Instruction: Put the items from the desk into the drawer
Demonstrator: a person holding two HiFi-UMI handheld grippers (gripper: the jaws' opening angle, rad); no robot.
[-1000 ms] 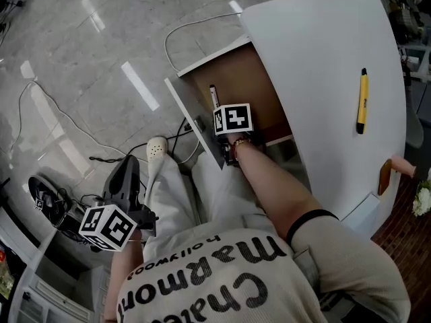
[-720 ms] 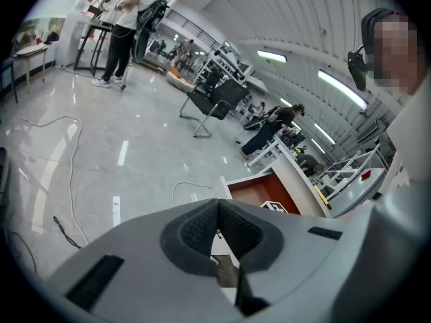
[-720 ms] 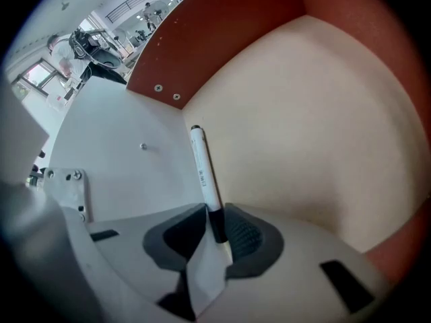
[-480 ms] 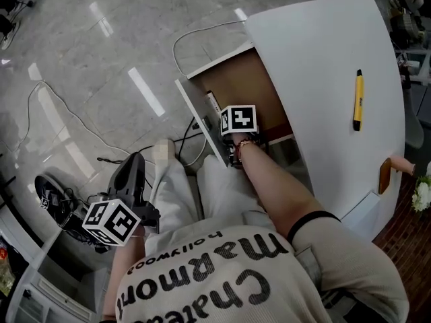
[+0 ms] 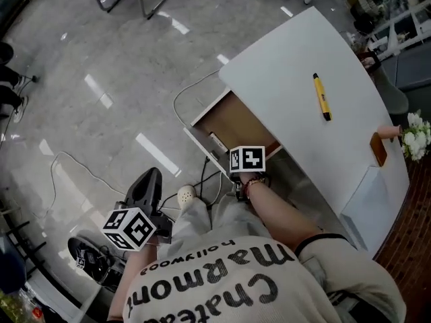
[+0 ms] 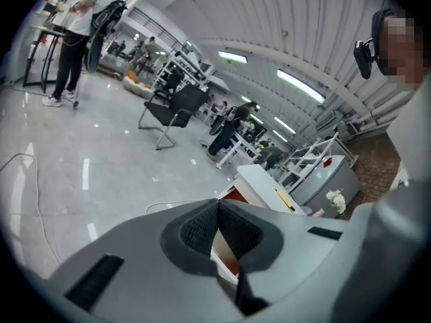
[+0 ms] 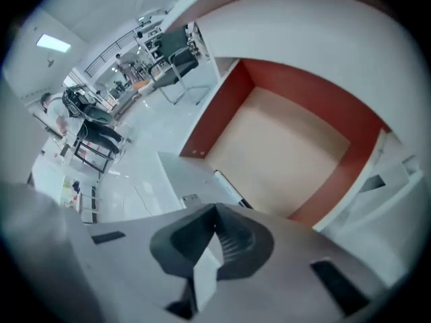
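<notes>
- Left gripper [image 6: 217, 210]: parked low by the leg, idle. Jaws pressed together, empty.
- Right gripper [image 7: 215, 215]: above the drawer [image 5: 239, 123] front. Jaws just closed, nothing between them.
- Marker [image 5: 217, 142]: lies in the drawer by the front wall, likely delivered.
- Yellow pen [image 5: 321, 96]: on the desk [image 5: 289, 73], untouched, probably the next pickup.

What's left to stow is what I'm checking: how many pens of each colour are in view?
Yellow pen, on the desk: 1
White pen, in the drawer: 1
Total: 2
</notes>
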